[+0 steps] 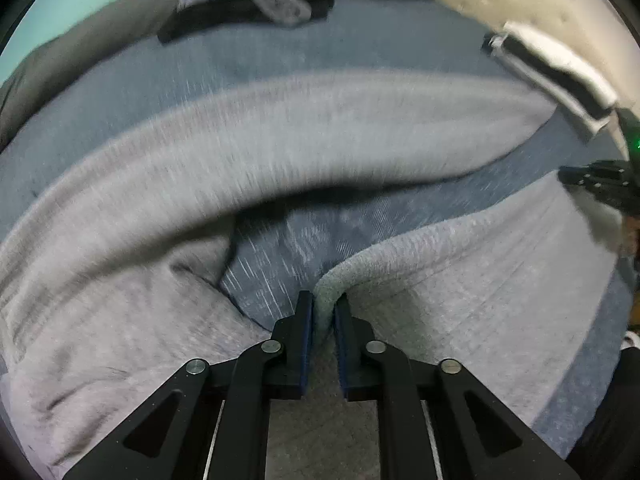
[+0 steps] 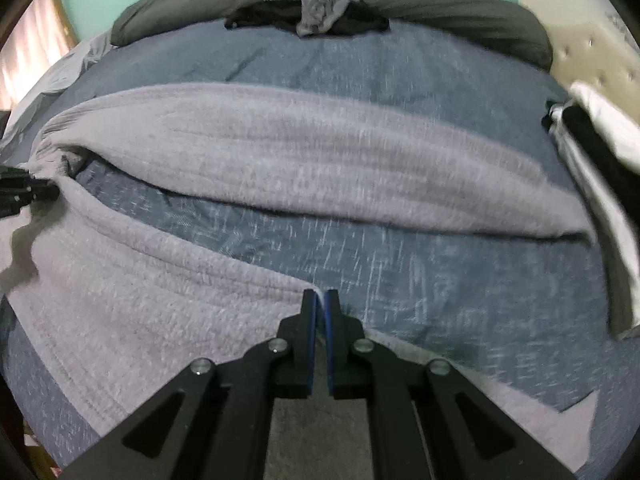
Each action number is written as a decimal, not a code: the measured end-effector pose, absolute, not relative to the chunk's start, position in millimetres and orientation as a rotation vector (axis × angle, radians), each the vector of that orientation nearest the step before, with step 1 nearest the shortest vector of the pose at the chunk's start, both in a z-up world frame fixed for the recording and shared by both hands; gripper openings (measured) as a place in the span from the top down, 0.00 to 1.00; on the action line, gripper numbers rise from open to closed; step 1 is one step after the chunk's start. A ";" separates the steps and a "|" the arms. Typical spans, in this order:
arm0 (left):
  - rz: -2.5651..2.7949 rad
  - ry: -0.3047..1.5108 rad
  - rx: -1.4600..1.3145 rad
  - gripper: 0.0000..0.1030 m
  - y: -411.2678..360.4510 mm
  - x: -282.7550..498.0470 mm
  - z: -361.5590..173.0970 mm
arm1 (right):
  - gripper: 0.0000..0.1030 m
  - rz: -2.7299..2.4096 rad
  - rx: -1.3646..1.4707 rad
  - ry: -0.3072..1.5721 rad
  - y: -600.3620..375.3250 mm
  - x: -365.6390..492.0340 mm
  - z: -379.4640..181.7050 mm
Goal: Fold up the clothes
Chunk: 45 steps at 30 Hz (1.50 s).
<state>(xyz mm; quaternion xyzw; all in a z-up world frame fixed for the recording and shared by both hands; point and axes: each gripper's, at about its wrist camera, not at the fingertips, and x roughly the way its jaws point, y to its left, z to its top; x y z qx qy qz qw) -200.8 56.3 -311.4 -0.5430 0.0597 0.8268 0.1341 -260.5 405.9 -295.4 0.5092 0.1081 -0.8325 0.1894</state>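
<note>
Left wrist view has the left tool (image 1: pixel 324 312) clamped on a thick folded edge of the grey garment (image 1: pixel 304 140), which lies spread across the blue bed cover (image 1: pixel 256 60). Over at 3 o'clock you can spot the right tool (image 1: pixel 596 184) on the same edge. Right wrist view shows it (image 2: pixel 320 312) pinched shut on a thin corner of that fabric, with the left one at 9 o'clock. Holding two points of one hem looks like setup for carrying it over toward 12 o'clock. Both tools tilt steeply down at the bed. Spare clothes (image 2: pixel 308 4) sit piled at 12 o'clock.
</note>
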 end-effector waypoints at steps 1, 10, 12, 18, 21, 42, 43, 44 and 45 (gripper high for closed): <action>2.383 0.188 -1.600 0.86 58.4 -201.7 -320.6 | 0.97 -2.329 1.459 0.288 406.7 -262.7 -300.2; 2.475 0.054 -1.494 0.63 35.5 -186.5 -287.8 | 0.64 -2.581 1.345 0.003 498.6 -245.9 -251.2; 2.476 0.037 -1.466 0.63 32.0 -178.4 -277.5 | 0.64 -2.646 1.358 -0.042 526.2 -236.1 -248.5; 2.397 0.117 -1.458 0.63 49.3 -153.3 -274.6 | 0.64 -2.747 1.466 -0.239 588.0 -198.7 -262.3; 2.355 0.113 -1.491 0.63 55.5 -140.1 -283.3 | 0.64 -2.736 1.489 -0.318 598.1 -178.5 -270.2; 2.323 0.045 -1.555 0.49 9.6 -74.7 -270.5 | 0.63 -2.513 1.431 -0.792 610.6 -128.7 -293.3; 2.312 0.069 -1.561 0.49 6.2 -67.0 -270.6 | 0.63 -2.508 1.430 -0.812 610.5 -129.6 -294.4; 2.298 0.092 -1.571 0.49 4.3 -61.0 -273.1 | 0.63 -2.509 1.431 -0.826 610.2 -129.9 -295.0; 2.284 0.115 -1.581 0.49 2.5 -55.1 -275.7 | 0.63 -2.514 1.436 -0.832 610.1 -130.8 -295.5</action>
